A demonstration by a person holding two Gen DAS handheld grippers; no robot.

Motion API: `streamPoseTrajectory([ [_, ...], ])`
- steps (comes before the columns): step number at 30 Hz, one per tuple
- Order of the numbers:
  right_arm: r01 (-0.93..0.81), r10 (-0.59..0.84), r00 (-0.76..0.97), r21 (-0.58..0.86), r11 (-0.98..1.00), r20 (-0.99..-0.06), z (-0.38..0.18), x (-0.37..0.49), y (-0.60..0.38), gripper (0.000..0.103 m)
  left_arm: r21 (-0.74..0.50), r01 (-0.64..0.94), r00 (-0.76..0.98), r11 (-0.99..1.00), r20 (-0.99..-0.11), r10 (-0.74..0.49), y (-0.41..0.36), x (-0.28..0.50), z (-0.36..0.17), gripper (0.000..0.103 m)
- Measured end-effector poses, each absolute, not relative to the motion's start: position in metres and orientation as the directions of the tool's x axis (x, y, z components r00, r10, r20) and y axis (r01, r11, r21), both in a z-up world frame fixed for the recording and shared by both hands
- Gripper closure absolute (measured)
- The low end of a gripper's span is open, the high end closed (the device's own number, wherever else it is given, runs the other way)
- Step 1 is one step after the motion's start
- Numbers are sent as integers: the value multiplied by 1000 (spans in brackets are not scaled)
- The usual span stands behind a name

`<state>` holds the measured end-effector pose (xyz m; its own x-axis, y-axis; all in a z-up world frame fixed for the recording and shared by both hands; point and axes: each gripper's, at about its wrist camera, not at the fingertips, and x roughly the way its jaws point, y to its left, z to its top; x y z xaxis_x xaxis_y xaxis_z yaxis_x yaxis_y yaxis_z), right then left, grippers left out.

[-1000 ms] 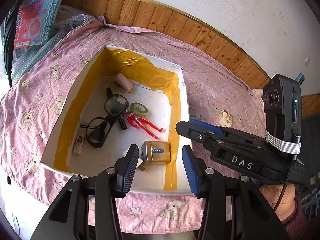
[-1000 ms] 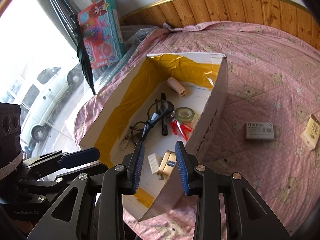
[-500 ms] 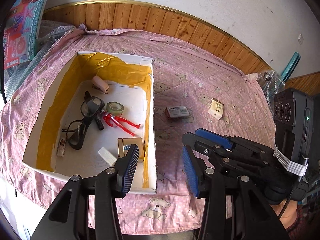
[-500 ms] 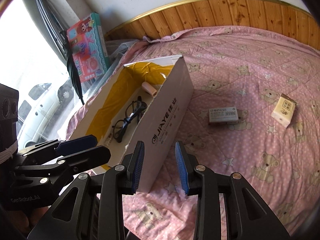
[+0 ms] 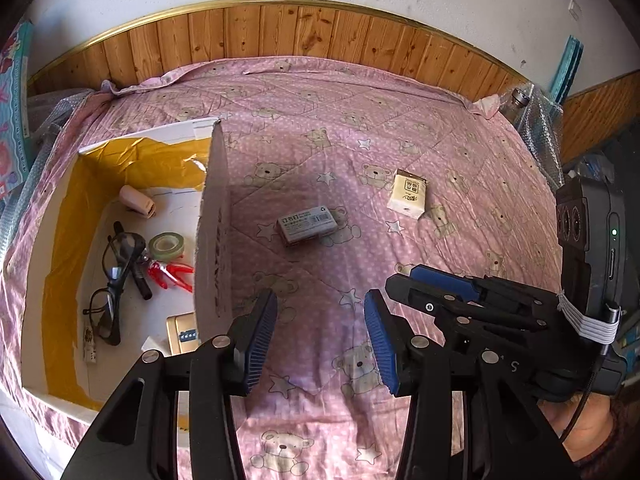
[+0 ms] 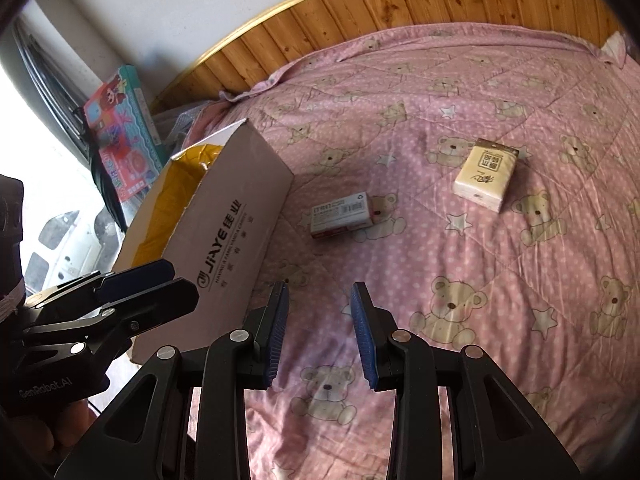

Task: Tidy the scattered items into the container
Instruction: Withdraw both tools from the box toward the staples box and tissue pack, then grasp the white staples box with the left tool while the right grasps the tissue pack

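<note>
1. Bedspread, pink with bears and stars, fills both views; a second ago both cameras looked down into the box, and now they have swung right onto open quilt

2. Cardboard box, the container, sits at the left with its white side wall toward the grippers, its inside lined with yellow tape

3. Inside it already lie spectacles, a tape roll, red pliers, a pale pink item at the far end and a gold case at the near end, so that part of the tidying looks done

4. Left gripper hangs over bare quilt just right of the box wall, its blue pads apart and nothing between them

5. Right gripper is likewise over the quilt, fingers parted and empty, pointing roughly toward the loose items

6. Tissue pack, cream-coloured, lies far right on the quilt, well apart from the box

7. Grey carton, small and flat, lies between the box and the tissue pack, nearer the box

8. That turn away from the box suggests the last drop is over and the next pickup is being lined up; two items look left, and the grey carton seems the handier one
</note>
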<state>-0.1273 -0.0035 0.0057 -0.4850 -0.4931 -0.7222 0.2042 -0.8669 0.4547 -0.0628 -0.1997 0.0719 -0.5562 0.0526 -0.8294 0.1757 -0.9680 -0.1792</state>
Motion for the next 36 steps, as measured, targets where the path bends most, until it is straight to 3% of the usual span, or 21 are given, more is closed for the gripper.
streamPoseTrajectory([
  [14, -11, -340, -581, 425, -905, -739, -12, -188, 79, 66, -124, 134, -471, -983, -881, 47, -182, -155, 19, 50],
  [27, -6, -248, -517, 293, -956, -819, -55, -239, 79, 66, -117, 275, -385, -954, -923, 2, -211, -197, -44, 50],
  [30, -131, -102, -550, 206, -970, -829, -55, -240, 110, 66, -169, 285, -399, -943, -916, 44, -208, -199, -51, 45],
  [32, -181, -85, -571, 225, -957, -817, -51, -235, 129, 64, -399, 123, -439, -908, -843, 311, -192, -197, -38, 46],
  [33, -178, -117, -578, 264, -948, -808, -49, -233, 134, 64, -402, 71, -458, -913, -826, 328, -183, -192, -27, 46],
  [36, -109, -212, -574, 330, -938, -791, -42, -234, 123, 64, -162, 66, -516, -985, -850, 105, -170, -184, -7, 45],
])
